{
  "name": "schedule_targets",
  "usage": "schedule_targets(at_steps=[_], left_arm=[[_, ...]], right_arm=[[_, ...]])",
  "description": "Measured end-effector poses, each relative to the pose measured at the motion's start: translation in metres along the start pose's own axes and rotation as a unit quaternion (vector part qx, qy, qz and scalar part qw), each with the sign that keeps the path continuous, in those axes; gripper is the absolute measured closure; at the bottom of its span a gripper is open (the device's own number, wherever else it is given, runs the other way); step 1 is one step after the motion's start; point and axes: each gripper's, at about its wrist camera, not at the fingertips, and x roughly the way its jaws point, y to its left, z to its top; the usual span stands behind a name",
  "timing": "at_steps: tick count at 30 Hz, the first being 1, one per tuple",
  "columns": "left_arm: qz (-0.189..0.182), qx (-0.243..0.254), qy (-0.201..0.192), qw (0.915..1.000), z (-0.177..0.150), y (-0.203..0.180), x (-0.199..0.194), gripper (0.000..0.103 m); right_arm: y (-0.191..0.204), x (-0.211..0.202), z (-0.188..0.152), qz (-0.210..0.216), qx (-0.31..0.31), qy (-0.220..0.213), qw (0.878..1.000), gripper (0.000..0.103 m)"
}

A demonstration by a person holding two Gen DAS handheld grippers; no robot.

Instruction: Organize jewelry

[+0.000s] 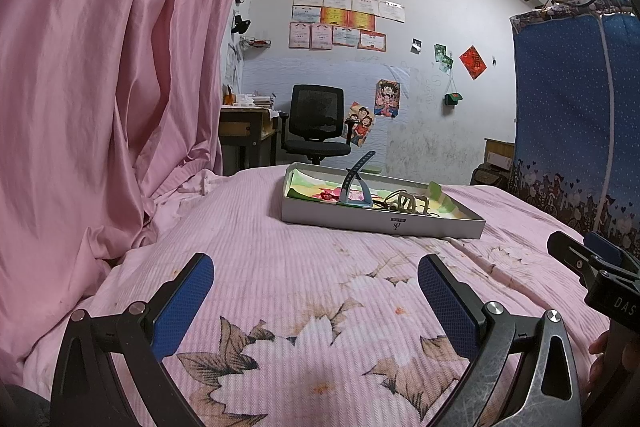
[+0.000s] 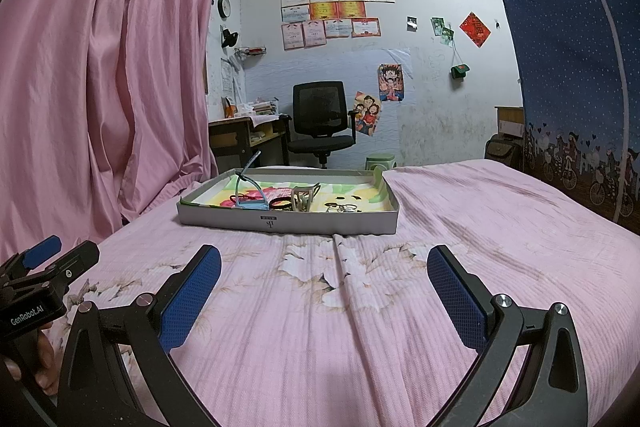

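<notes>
Reaching forward, you hold the left tool (image 1: 316,291) and right tool (image 2: 324,281) spread wide and empty over the pink floral quilted bed (image 2: 480,247). Ahead, the shallow grey cardboard tray (image 2: 288,221), marked with a small unreadable logo, holds light, snag-prone jewelry: a springy blue rubber strap (image 2: 244,183), a black elastic ring (image 2: 280,203), thin metal rings (image 2: 342,207). Pinch each by its band. "GenRobot.AI" marks the left tool's body.

Tray (image 2: 224,217) on the bed (image 2: 480,247) — curtain (image 2: 100,67) left, chair (image 2: 320,119) and desk (image 2: 244,131) behind
</notes>
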Motion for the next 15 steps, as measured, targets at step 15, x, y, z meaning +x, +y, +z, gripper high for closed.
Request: schedule_targets(at_steps=[15], left_arm=[[0.009,-0.001,0.008,0.9999,-0.0013,0.0057,0.0031,0.000]], right_arm=[[0.0001,-0.0007,-0.0001,0.000,0.001,0.001,1.000,0.002]])
